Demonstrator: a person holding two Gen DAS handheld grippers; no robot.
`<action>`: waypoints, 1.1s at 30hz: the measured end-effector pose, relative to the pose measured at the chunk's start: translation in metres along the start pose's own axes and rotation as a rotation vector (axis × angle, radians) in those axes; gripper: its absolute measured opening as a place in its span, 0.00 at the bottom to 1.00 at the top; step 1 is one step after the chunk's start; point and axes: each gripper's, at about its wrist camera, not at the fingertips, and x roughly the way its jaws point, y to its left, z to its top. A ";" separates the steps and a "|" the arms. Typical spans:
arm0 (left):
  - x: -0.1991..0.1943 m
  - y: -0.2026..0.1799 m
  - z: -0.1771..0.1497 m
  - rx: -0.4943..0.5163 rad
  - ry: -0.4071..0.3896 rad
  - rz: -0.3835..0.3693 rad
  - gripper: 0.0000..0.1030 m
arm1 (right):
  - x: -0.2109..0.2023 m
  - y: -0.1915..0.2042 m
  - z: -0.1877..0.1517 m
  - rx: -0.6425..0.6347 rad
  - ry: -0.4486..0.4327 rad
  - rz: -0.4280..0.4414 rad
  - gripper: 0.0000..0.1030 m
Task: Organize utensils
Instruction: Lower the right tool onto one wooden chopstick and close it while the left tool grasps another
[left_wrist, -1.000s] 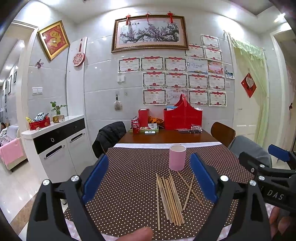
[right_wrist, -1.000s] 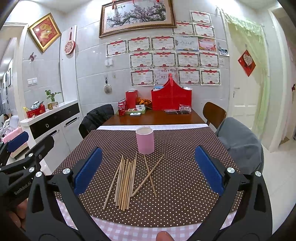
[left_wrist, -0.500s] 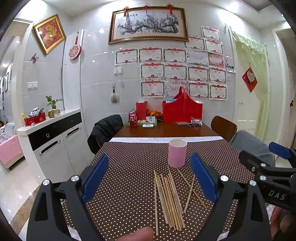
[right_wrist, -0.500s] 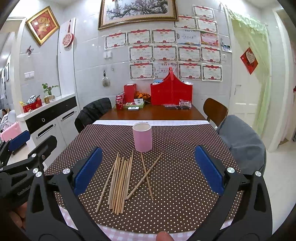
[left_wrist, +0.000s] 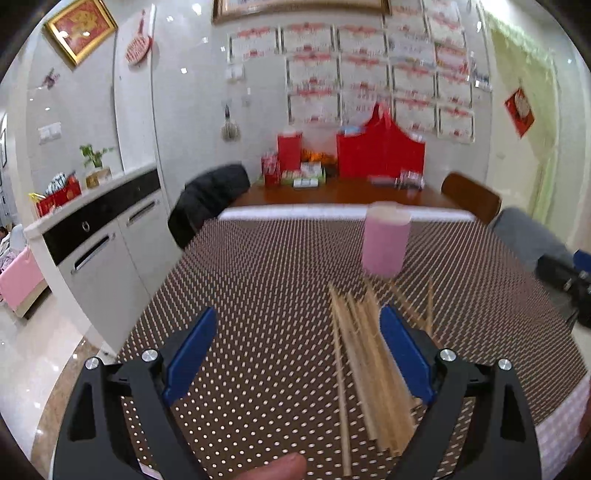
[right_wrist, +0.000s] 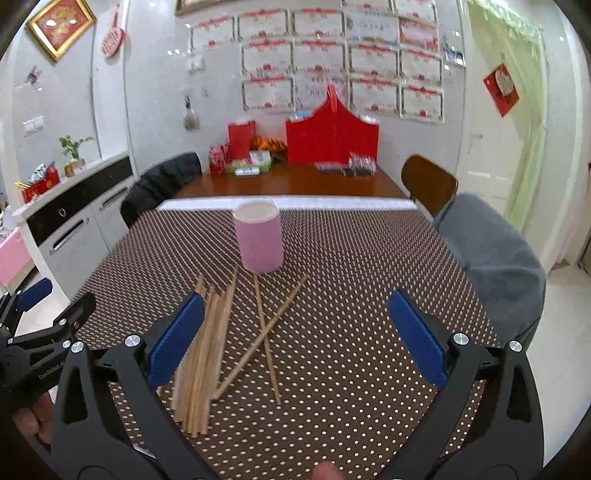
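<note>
Two claws, left (left_wrist: 295, 345) and right (right_wrist: 295, 332), hover wide open, empty, above the chopsticks (right_wrist: 207, 354).

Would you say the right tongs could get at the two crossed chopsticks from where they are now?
Probably yes: the right tongs are open above the crossed chopsticks, which lie apart from the bundle, with nothing over them.

Bright indoor light; glare spots on wall tiles (left_wrist: 177, 92); motion blur, perhaps; fisheye-warped edges.

wooden chopsticks (right_wrist: 207, 343) lying loose, upright pink cup (right_wrist: 259, 238) behind
</note>
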 end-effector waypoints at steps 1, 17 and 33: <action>0.009 0.001 -0.004 0.009 0.025 0.003 0.86 | 0.005 -0.002 -0.002 0.000 0.013 -0.002 0.95; 0.115 -0.005 -0.062 0.091 0.299 -0.058 0.86 | 0.113 -0.017 -0.049 -0.054 0.326 0.029 0.95; 0.137 -0.014 -0.060 0.091 0.355 -0.086 0.86 | 0.176 0.023 -0.047 -0.209 0.412 0.158 0.58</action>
